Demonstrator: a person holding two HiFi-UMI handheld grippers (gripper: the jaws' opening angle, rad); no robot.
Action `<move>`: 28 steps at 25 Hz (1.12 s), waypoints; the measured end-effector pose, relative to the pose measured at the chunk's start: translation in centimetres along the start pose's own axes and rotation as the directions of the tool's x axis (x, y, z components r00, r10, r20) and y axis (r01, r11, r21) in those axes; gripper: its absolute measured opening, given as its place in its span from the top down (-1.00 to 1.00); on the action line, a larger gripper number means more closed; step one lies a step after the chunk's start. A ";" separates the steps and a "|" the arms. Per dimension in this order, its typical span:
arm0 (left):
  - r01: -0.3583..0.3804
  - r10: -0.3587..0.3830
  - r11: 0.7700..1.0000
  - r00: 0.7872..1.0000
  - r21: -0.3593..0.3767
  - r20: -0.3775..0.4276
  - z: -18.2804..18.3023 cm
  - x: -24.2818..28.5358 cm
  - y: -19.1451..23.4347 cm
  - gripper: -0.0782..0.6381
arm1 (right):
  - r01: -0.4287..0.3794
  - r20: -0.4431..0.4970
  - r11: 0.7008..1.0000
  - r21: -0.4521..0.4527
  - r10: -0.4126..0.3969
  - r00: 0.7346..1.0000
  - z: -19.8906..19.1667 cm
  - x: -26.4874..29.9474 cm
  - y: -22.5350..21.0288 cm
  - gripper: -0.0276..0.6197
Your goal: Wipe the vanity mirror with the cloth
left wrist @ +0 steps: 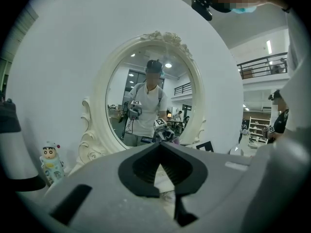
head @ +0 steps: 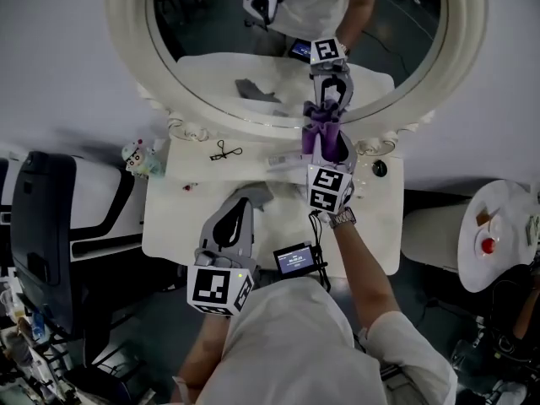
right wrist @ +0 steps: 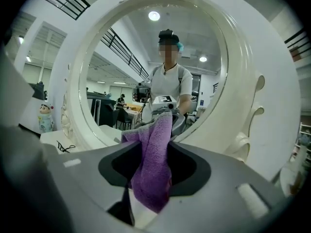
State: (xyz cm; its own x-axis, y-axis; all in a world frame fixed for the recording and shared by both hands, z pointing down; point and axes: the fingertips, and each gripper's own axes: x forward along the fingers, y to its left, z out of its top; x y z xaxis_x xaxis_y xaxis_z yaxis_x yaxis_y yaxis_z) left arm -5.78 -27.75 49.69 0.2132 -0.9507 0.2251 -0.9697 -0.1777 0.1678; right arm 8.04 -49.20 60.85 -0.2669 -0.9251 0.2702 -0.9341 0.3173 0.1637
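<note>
Two grippers; wiping apparently just begun.
Clamped cloth in right gripper at lower rim of mirror; held left gripper closed, empty; nearly whole mirror left.

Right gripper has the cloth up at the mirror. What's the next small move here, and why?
Probably ease the right gripper forward until the purple cloth presses the glass, then sweep sideways. Its jaws are shut on the cloth, which sits at the lower edge of the vanity mirror. Contact can't be confirmed. The left gripper is shut and empty.
</note>
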 end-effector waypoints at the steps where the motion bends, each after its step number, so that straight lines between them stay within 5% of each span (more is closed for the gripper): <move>1: 0.004 -0.004 1.000 1.000 -0.002 0.001 -0.1 -0.1 -0.4 0.77 | 0.002 0.004 1.000 -0.005 -0.002 1.000 0.1 -0.4 -0.5 0.37; 10: -0.005 0.005 0.999 1.000 -0.032 -0.016 -2.5 -2.3 -2.1 0.78 | 0.031 0.038 0.999 -0.009 -0.030 0.999 1.5 -3.0 -4.2 0.37; 15: 0.005 -0.005 0.999 1.000 -0.033 0.002 -2.8 -2.7 -2.4 0.78 | 0.041 0.073 0.992 0.115 -0.050 0.996 2.2 -7.0 -6.2 0.37; 22: 0.151 -0.151 0.989 0.988 0.006 0.014 -2.7 -4.3 -4.2 0.78 | -0.022 0.136 0.980 0.197 -0.005 0.991 3.0 -16.0 -5.8 0.37; 28: 0.272 -0.272 0.962 0.962 0.002 -0.005 -4.2 -9.9 -2.7 0.78 | -0.088 0.221 0.962 0.258 0.030 0.975 4.5 -25.4 -0.9 0.37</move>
State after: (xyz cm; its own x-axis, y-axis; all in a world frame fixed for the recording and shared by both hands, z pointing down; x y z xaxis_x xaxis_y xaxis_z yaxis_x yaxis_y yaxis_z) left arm -4.79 -16.80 51.04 0.4693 -0.8653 0.1761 -0.8755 -0.4299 0.2205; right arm 14.57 -26.91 49.55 -0.3405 -0.9384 0.0585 -0.9364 0.3329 -0.1111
